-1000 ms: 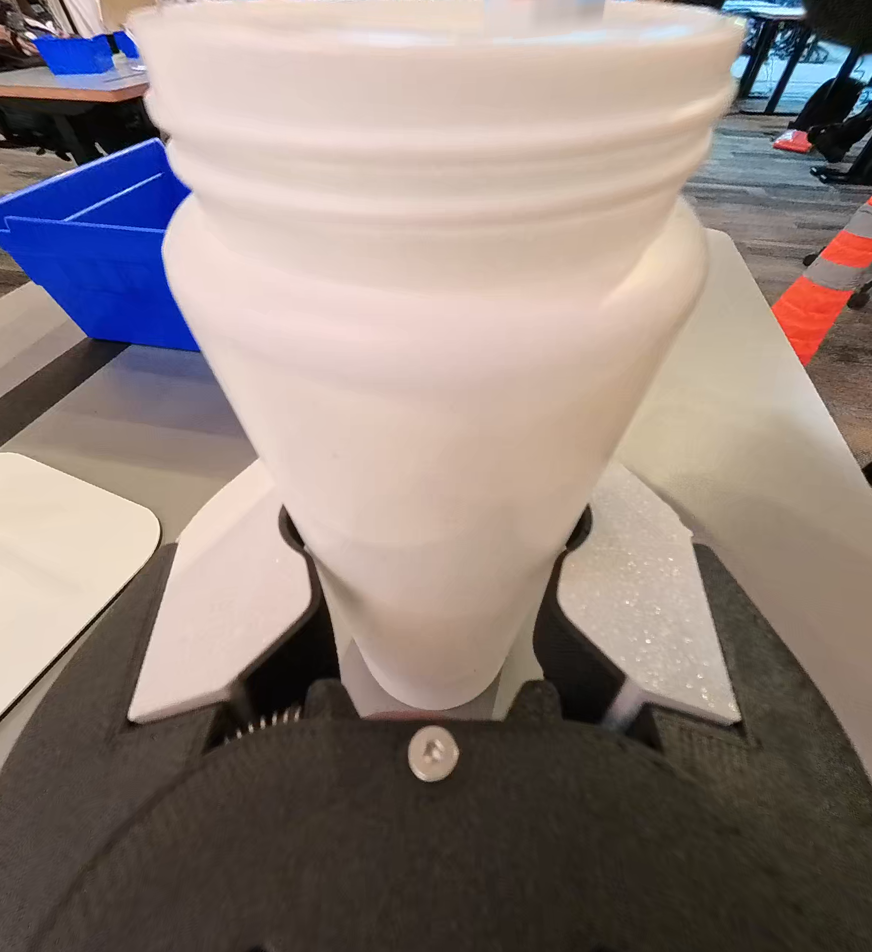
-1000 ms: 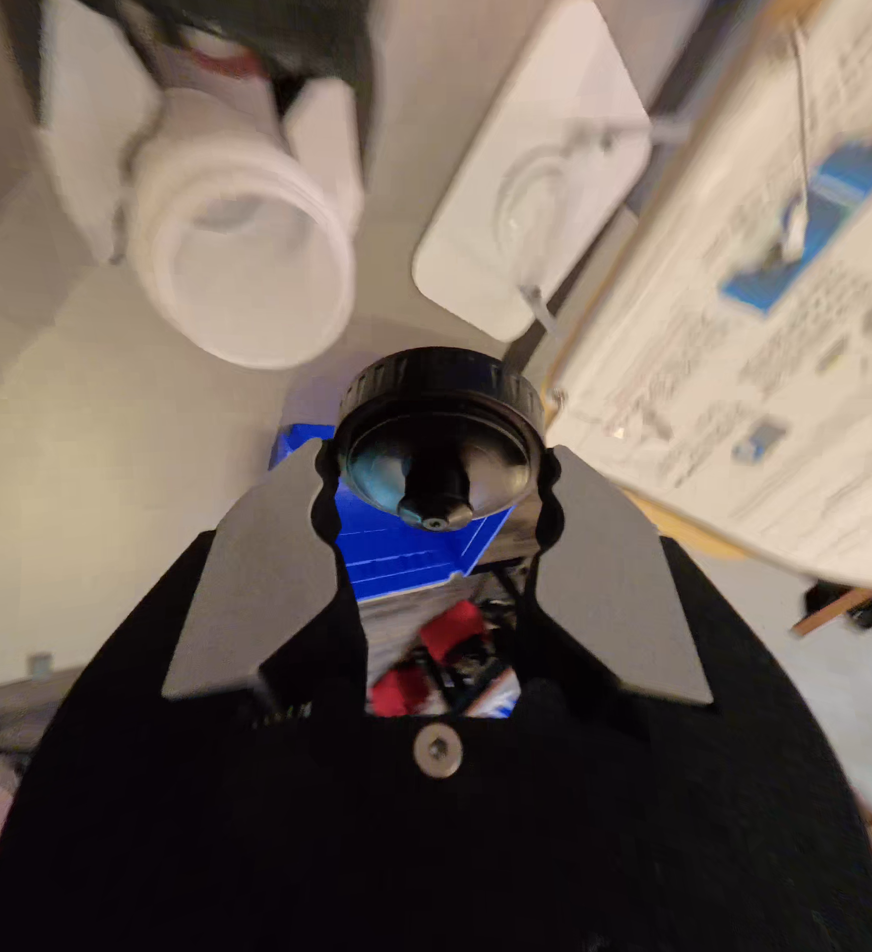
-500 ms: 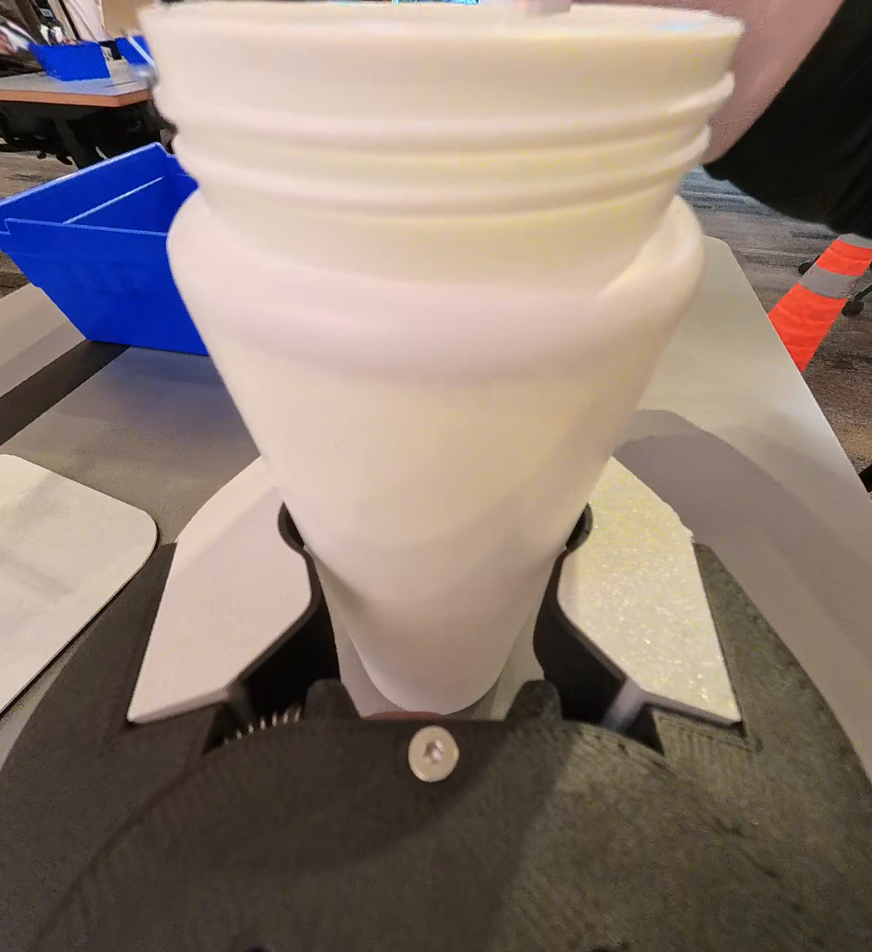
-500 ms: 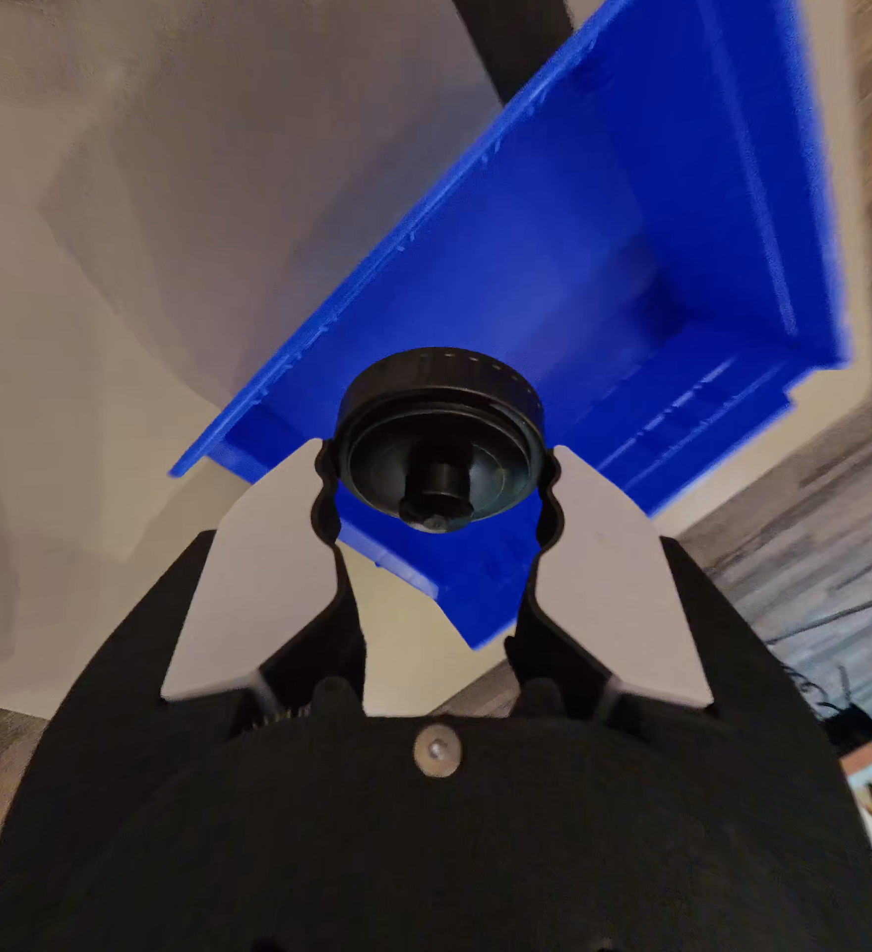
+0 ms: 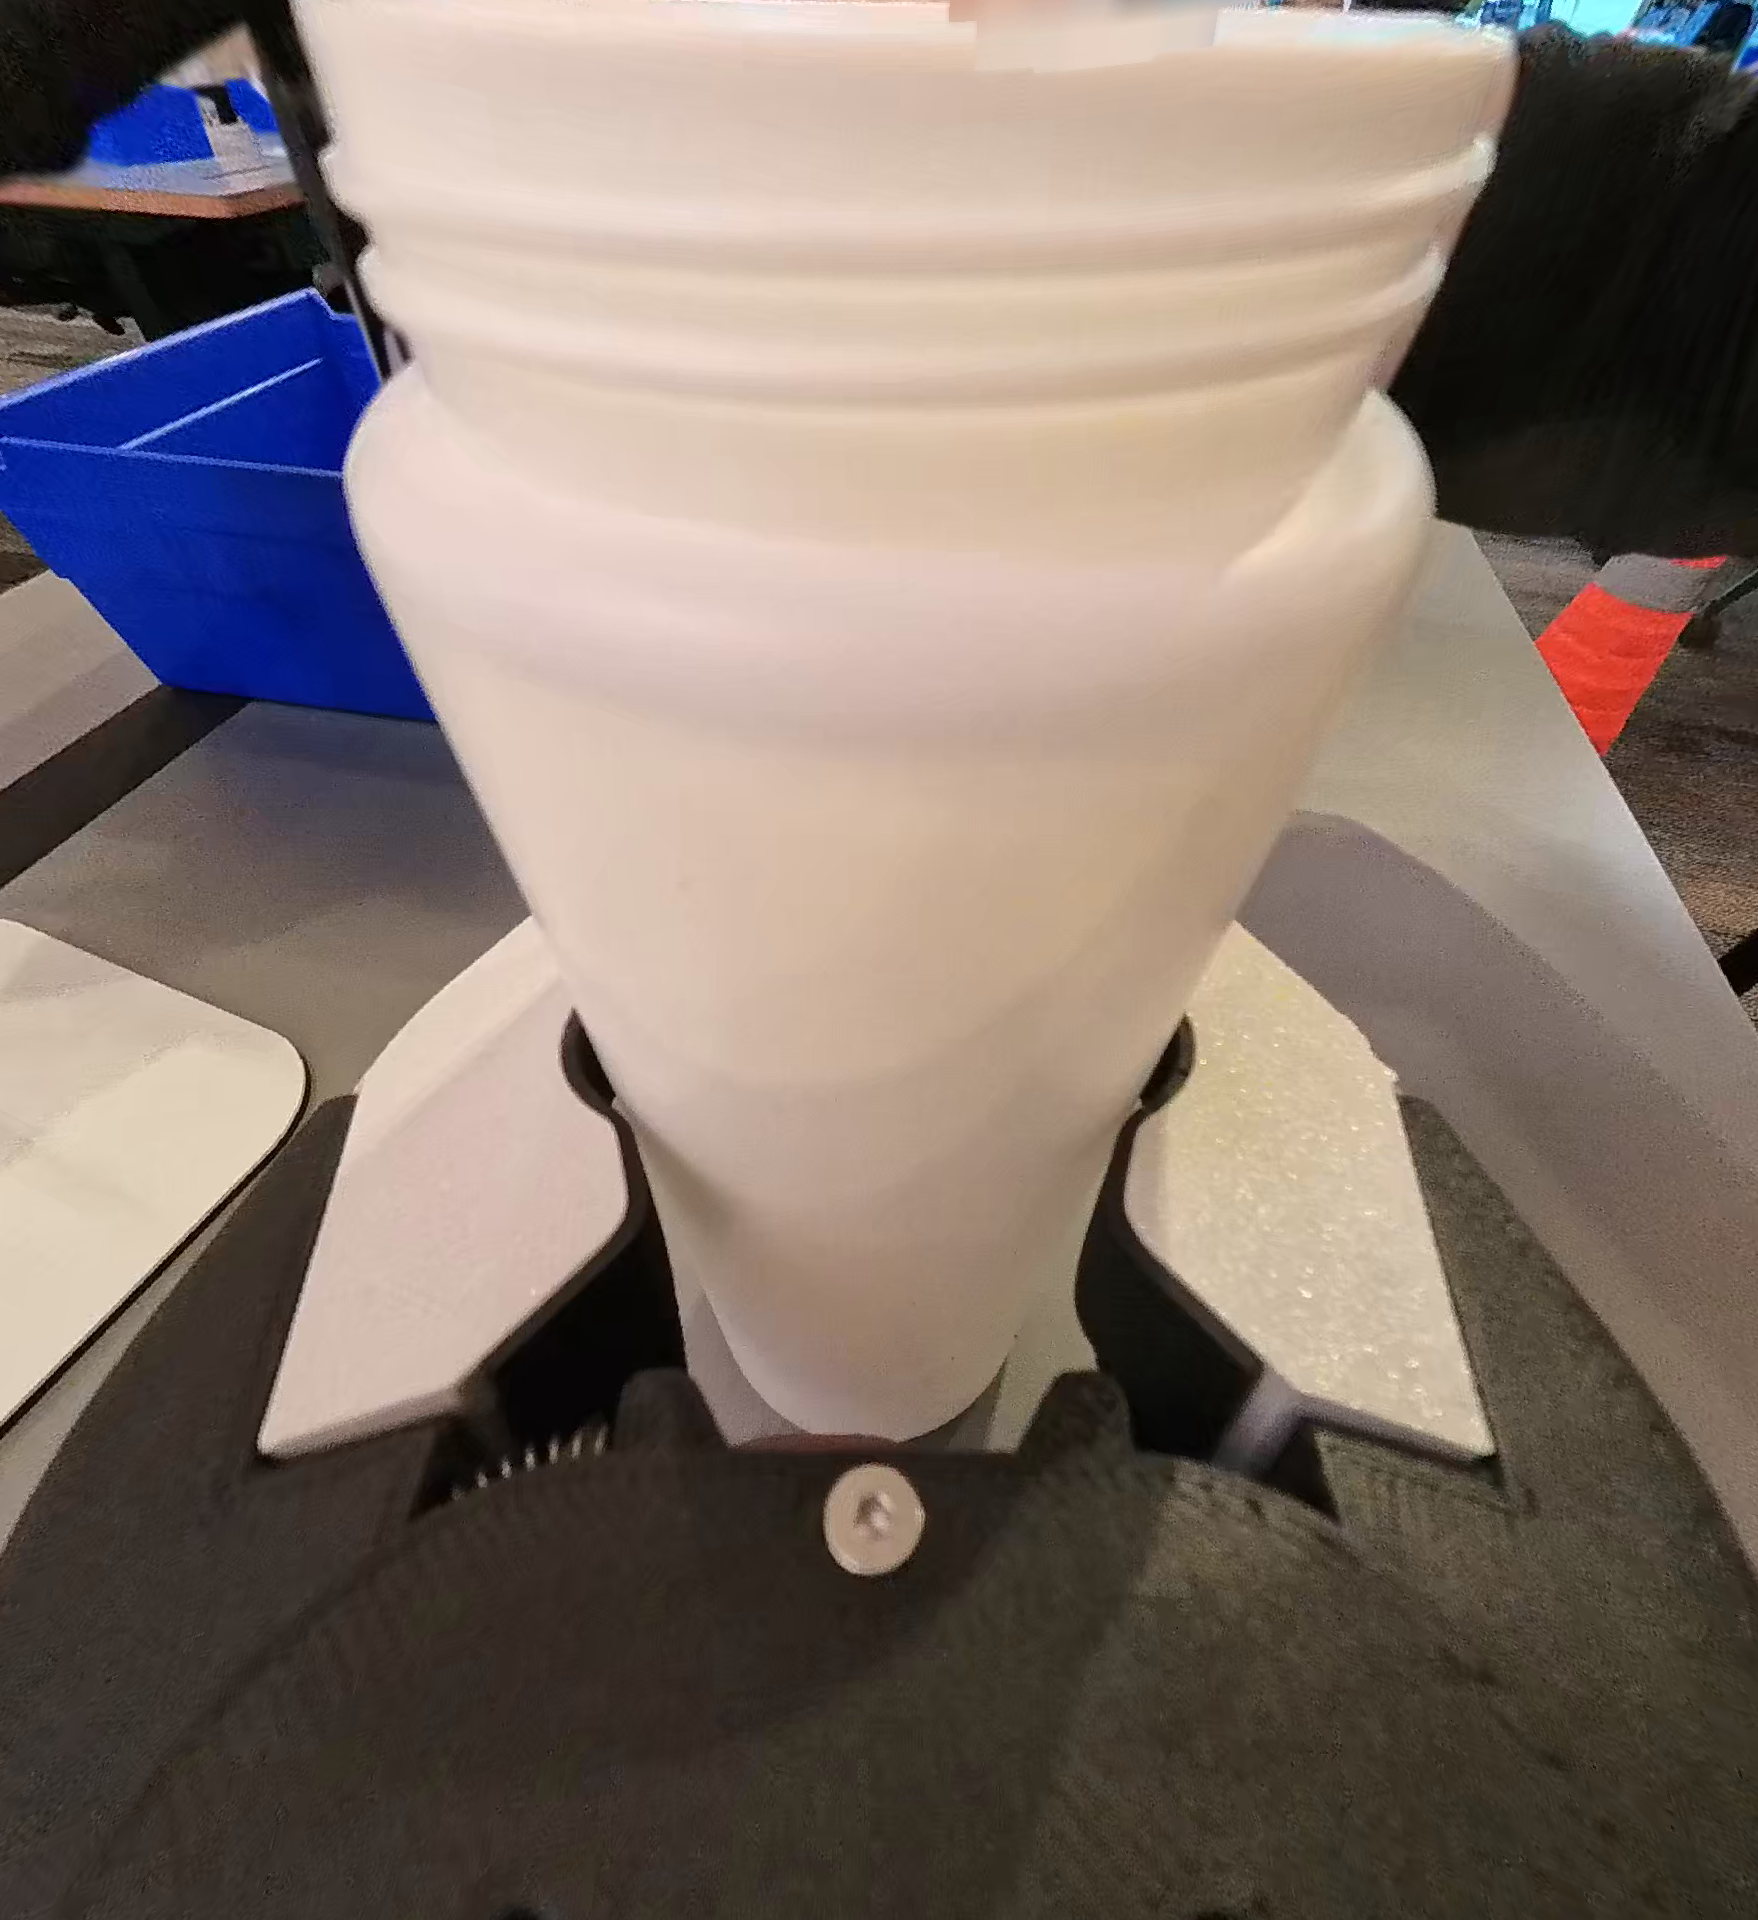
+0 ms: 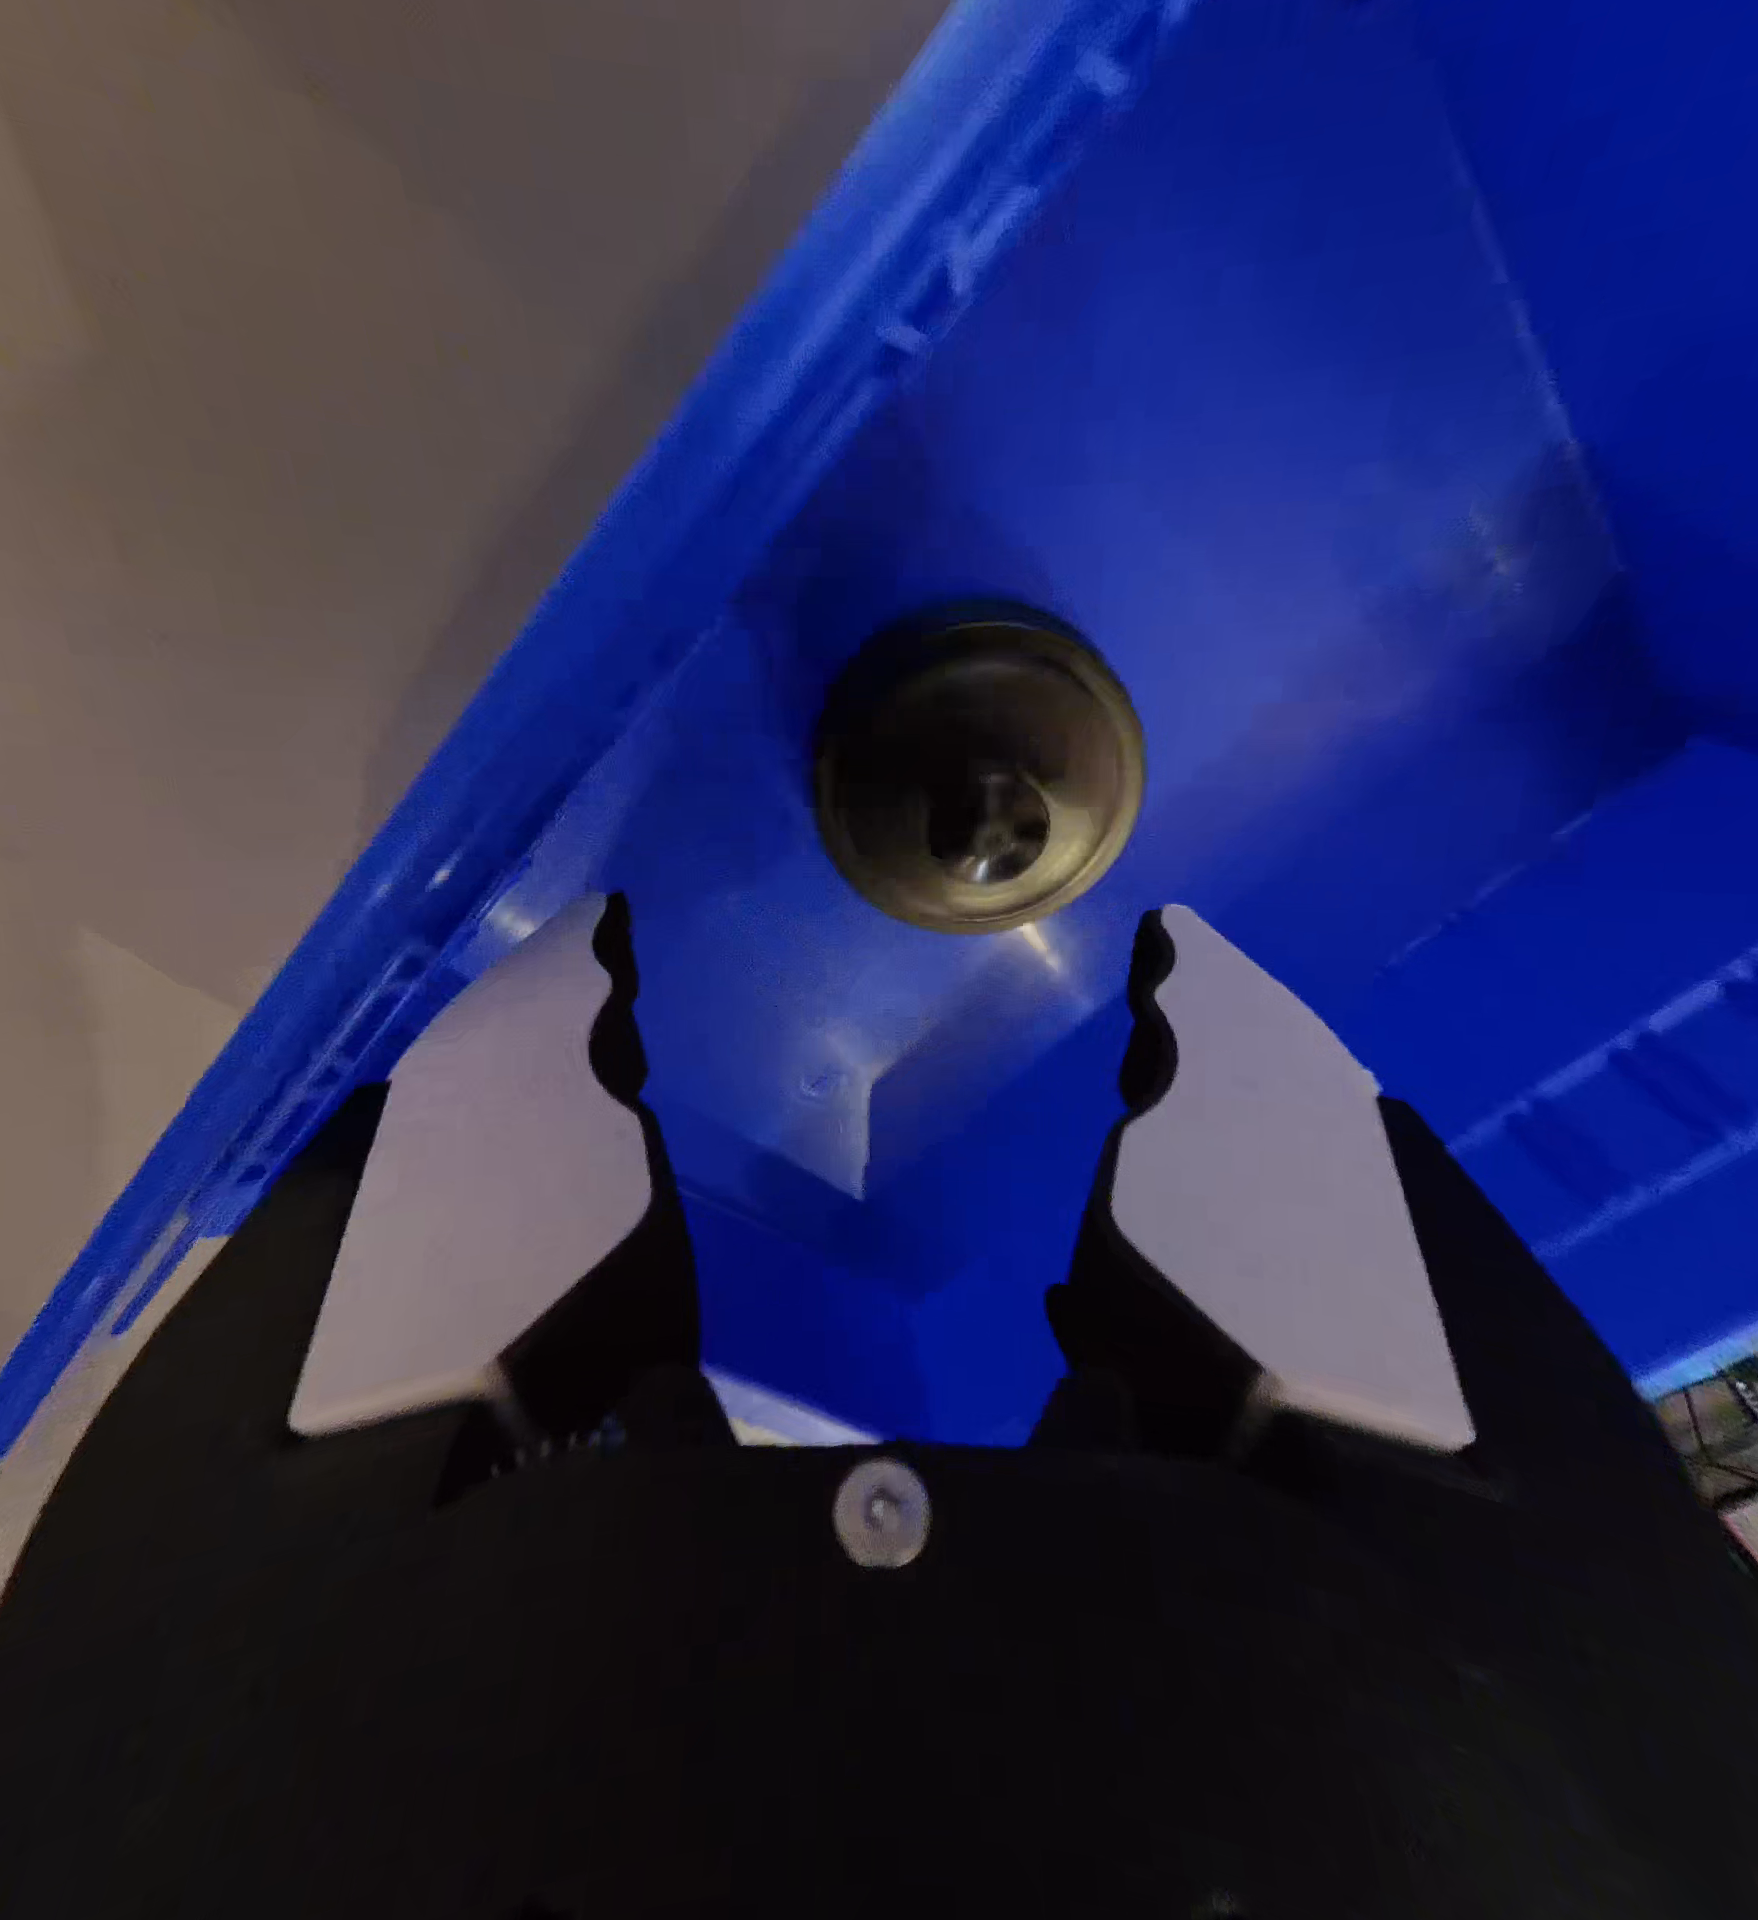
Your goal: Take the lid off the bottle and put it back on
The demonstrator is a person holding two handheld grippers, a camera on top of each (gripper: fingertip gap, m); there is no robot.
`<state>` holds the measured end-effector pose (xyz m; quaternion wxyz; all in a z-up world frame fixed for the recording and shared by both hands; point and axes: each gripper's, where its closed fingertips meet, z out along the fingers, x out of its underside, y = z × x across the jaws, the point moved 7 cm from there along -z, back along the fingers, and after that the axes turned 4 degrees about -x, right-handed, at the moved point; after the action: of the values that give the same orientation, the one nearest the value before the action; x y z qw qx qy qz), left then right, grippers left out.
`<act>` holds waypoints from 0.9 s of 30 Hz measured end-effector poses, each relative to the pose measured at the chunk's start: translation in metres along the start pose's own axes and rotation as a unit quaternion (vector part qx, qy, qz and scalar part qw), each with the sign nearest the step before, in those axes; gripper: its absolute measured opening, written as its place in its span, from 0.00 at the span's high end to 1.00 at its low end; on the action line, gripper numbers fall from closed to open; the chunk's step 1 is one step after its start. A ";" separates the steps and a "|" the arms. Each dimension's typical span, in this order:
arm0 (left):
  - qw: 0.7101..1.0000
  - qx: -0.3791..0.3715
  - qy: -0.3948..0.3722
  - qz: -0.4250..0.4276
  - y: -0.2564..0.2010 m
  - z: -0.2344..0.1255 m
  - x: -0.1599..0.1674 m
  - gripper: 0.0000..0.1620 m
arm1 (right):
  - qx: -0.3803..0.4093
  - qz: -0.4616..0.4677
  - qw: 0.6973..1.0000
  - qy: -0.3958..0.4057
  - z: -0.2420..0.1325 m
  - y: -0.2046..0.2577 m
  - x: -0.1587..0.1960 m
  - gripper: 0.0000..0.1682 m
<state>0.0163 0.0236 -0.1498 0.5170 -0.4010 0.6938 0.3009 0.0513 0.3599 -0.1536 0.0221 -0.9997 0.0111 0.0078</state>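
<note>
A white plastic bottle (image 5: 885, 675) with a threaded open neck and no lid stands upright between my left gripper's fingers. My left gripper (image 5: 875, 1060) is shut on the bottle's lower body. The black round lid (image 6: 979, 764) lies inside the blue bin (image 6: 1322, 468), its underside facing the camera, a little beyond my fingertips. My right gripper (image 6: 880, 935) is open and empty, held over the bin and apart from the lid.
The blue bin also shows in the left wrist view (image 5: 189, 551), at the back left of the grey table (image 5: 262, 831). A white flat pad (image 5: 54, 1143) lies at the left. An orange cone (image 5: 1613, 655) stands on the floor at the right. A dark sleeve (image 5: 1623, 312) is behind the bottle.
My right gripper has opened and let go of the black lid, which now lies in the blue bin. My left gripper still holds the bottle in the same place.
</note>
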 end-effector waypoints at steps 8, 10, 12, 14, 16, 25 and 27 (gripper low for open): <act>1.000 -0.001 0.001 0.000 0.000 0.000 0.000 0.38 | -0.123 -0.178 0.935 -0.280 -0.107 0.139 0.020 0.40; 1.000 -0.002 0.001 0.000 0.000 0.001 0.000 0.38 | -0.171 -0.255 0.897 -0.320 -0.112 0.192 0.025 0.34; 1.000 -0.002 0.001 0.000 -0.001 0.001 0.000 0.38 | -0.214 -0.307 0.866 -0.331 -0.105 0.236 0.029 0.29; 1.000 -0.003 0.000 0.000 -0.001 0.001 0.000 0.38 | -0.242 -0.326 0.852 -0.331 -0.094 0.266 0.027 0.26; 1.000 -0.002 -0.001 0.000 -0.001 0.002 -0.001 0.39 | -0.237 -0.322 0.857 -0.324 -0.078 0.278 0.018 0.29; 1.000 -0.002 0.008 -0.009 -0.002 0.003 0.003 0.41 | -0.302 -0.281 0.824 -0.389 -0.072 0.277 0.013 0.40; 1.000 0.003 -0.010 -0.020 -0.001 0.000 0.002 0.46 | -0.305 -0.260 0.820 -0.409 -0.086 0.265 0.019 0.40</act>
<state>0.0165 0.0227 -0.1513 0.5313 -0.4101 0.6812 0.2923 0.0653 0.0913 -0.0794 -0.2805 -0.8258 -0.2618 0.4134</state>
